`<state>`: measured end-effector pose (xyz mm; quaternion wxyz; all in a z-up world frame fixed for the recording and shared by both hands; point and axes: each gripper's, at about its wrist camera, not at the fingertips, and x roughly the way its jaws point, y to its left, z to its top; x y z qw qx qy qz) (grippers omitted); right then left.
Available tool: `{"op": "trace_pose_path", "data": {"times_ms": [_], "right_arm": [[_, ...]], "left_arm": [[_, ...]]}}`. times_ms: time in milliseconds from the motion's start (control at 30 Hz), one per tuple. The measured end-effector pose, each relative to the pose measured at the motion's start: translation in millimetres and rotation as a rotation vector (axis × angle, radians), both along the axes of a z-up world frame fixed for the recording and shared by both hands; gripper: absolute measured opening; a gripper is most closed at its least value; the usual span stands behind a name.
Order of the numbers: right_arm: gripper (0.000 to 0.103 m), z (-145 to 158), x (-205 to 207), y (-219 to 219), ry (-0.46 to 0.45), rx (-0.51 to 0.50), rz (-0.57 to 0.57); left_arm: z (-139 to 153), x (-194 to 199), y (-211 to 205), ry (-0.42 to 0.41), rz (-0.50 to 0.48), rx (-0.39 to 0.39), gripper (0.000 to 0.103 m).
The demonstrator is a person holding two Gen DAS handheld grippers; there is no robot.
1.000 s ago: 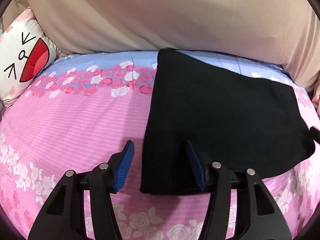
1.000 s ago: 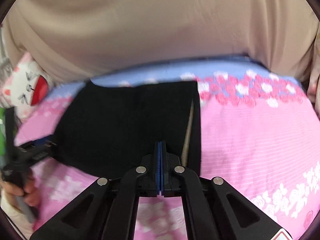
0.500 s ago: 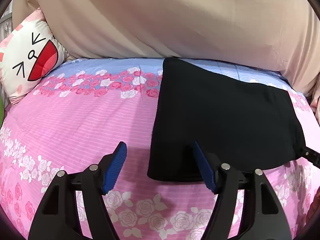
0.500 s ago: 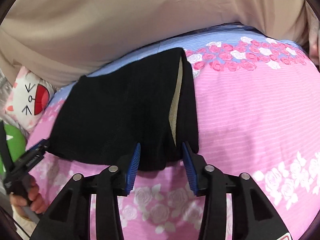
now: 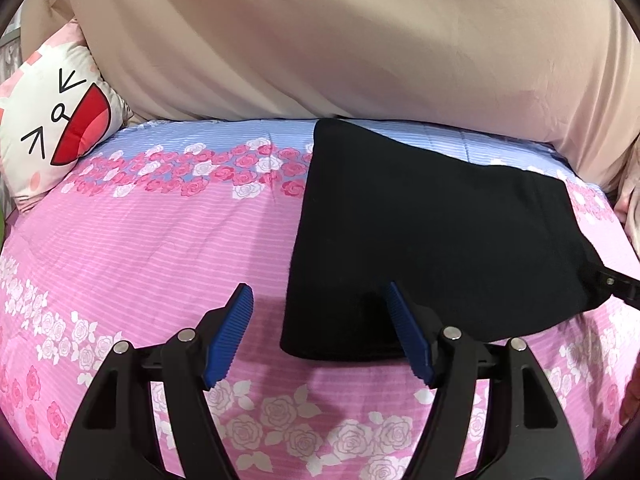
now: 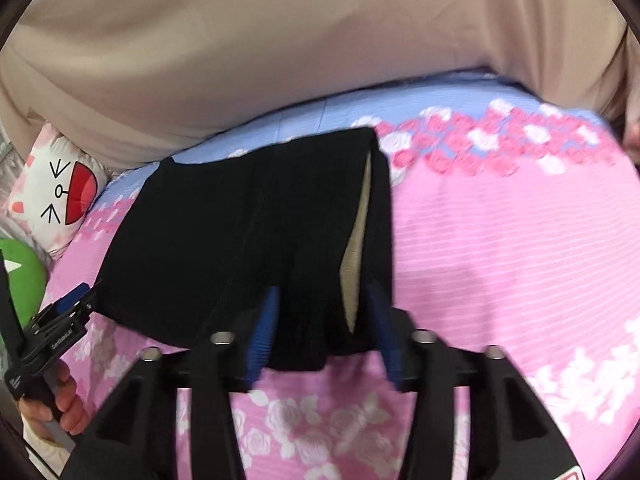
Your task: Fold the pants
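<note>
The black pants [image 5: 432, 232] lie folded into a flat rectangle on the pink floral bedsheet [image 5: 160, 240]. My left gripper [image 5: 320, 336] is open and empty, its blue pads straddling the near left corner of the pants. In the right wrist view the pants [image 6: 240, 232] show a beige lining along their right edge. My right gripper [image 6: 324, 332] is open and empty, with the near right corner of the pants between its pads. The left gripper also shows in the right wrist view [image 6: 68, 312], and the right gripper's tip shows at the left wrist view's right edge [image 5: 616, 284].
A beige blanket [image 5: 360, 40] is heaped along the far side of the bed. A white cartoon cat pillow [image 5: 52, 128] lies at the far left. A green object [image 6: 20, 276] sits beside the pillow in the right wrist view.
My right gripper has opened and let go of the pants' corner, then spread wider. My left gripper stayed open and drew back slightly from the pants.
</note>
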<state>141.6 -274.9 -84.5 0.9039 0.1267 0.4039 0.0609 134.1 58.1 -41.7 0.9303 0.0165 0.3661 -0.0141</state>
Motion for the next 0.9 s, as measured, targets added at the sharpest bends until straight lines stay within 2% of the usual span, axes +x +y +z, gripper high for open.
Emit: {"op": "trace_pose_path", "data": {"times_ms": [100, 133, 267, 300, 367, 400, 467, 533, 633, 700, 767, 800, 833, 900], "right_arm": [[0.035, -5.0, 6.3, 10.8, -0.016, -0.048, 0.023], [0.010, -1.9, 7.1, 15.0, -0.024, -0.072, 0.035], [0.011, 47.0, -4.1, 32.9, -0.180, -0.199, 0.075], [0.012, 49.4, -2.4, 31.2, -0.186, -0.216, 0.064], [0.013, 28.5, 11.7, 20.1, -0.116, -0.226, 0.038], [0.020, 9.5, 21.1, 12.8, -0.053, -0.214, 0.033], [0.024, -6.7, 23.6, -5.9, -0.048, -0.087, 0.024], [0.023, 7.0, 20.0, -13.2, -0.030, -0.045, 0.005], [0.022, 35.0, 0.7, -9.2, -0.123, -0.035, 0.008], [0.022, 26.0, 1.7, -0.3, -0.100, -0.071, 0.029], [0.022, -1.5, 15.6, 7.9, -0.026, -0.157, 0.025], [0.021, -1.5, 14.3, 11.4, -0.058, -0.184, 0.010], [0.023, 6.4, 9.3, 16.0, -0.050, -0.202, -0.004], [0.023, 24.7, -8.0, 21.7, -0.102, -0.169, -0.009]], "left_arm": [[-0.6, -0.2, -0.1, -0.004, -0.001, 0.005, 0.072], [-0.2, -0.2, 0.0, -0.005, 0.001, 0.003, 0.072], [0.0, -0.1, 0.7, -0.012, 0.001, 0.000, 0.073], [-1.0, 0.3, 0.2, -0.011, -0.003, 0.001, 0.074], [-3.6, 1.1, -1.4, -0.008, -0.006, 0.007, 0.076], [-4.7, 1.5, -2.4, -0.005, -0.012, 0.010, 0.076], [-7.3, 2.1, -4.5, 0.002, -0.017, 0.019, 0.076], [-9.0, 3.0, -6.2, 0.007, -0.018, 0.031, 0.076], [-8.7, 3.6, -5.7, 0.011, -0.014, 0.028, 0.077], [-9.2, 4.6, -5.4, 0.019, -0.009, 0.025, 0.077], [-8.8, 4.2, -5.8, 0.028, -0.008, 0.024, 0.077], [-8.0, 3.1, -6.5, 0.029, -0.007, 0.030, 0.077], [-7.1, 1.6, -6.8, 0.024, -0.003, 0.041, 0.078], [-6.2, -0.8, -7.1, 0.026, 0.007, 0.057, 0.079]]}}
